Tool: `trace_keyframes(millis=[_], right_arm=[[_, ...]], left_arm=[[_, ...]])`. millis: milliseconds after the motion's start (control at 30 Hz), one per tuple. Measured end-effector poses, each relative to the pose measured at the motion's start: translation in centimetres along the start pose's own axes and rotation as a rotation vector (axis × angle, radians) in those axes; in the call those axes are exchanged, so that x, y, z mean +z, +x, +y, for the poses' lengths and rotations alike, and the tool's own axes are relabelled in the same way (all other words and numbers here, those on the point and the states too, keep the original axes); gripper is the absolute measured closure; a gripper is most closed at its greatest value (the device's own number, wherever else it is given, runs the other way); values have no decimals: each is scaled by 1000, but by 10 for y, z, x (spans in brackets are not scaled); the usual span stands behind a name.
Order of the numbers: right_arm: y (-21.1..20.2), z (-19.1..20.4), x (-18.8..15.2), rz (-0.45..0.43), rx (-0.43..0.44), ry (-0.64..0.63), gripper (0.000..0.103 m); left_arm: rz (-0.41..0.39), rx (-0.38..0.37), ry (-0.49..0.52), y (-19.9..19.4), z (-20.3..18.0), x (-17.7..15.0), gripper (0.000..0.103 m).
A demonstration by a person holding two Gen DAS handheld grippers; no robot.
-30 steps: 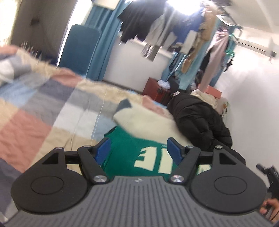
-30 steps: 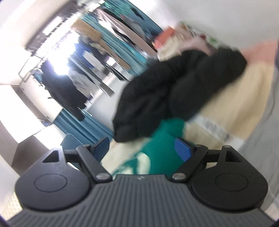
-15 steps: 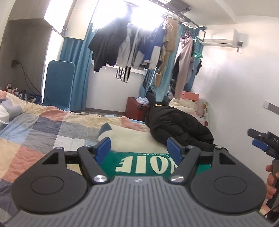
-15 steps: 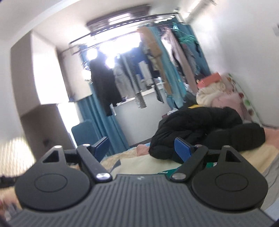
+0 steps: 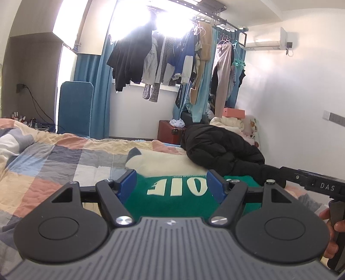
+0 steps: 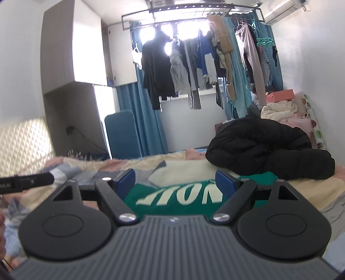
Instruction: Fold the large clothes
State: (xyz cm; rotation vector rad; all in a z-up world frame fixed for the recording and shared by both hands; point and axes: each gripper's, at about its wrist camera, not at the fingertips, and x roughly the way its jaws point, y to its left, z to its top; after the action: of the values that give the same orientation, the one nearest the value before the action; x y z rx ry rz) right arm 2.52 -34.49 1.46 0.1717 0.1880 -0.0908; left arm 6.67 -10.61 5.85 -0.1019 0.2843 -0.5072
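Fingers on both my grippers stood wide, holding nothing, above the green sweater flat on the bed; a cream garment and black jacket lay beyond it.

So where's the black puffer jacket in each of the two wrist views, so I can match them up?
Left wrist view: the black puffer jacket lies right of centre on the bed, beyond the green sweatshirt.
Right wrist view: it lies at the right, mid-height, again behind the green sweatshirt.
Shared landmark: the clothes rail hung with garments at the window.
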Motion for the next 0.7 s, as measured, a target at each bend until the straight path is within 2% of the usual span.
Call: trace_keyframes(millis=[500, 700], right_arm=[[-6, 24, -40, 95, -53, -75, 20], [-4, 23, -49, 129, -62, -63, 20]], left_arm=[[64, 3, -31, 18, 10, -37, 27], [78, 16, -47, 24, 16, -44, 27]])
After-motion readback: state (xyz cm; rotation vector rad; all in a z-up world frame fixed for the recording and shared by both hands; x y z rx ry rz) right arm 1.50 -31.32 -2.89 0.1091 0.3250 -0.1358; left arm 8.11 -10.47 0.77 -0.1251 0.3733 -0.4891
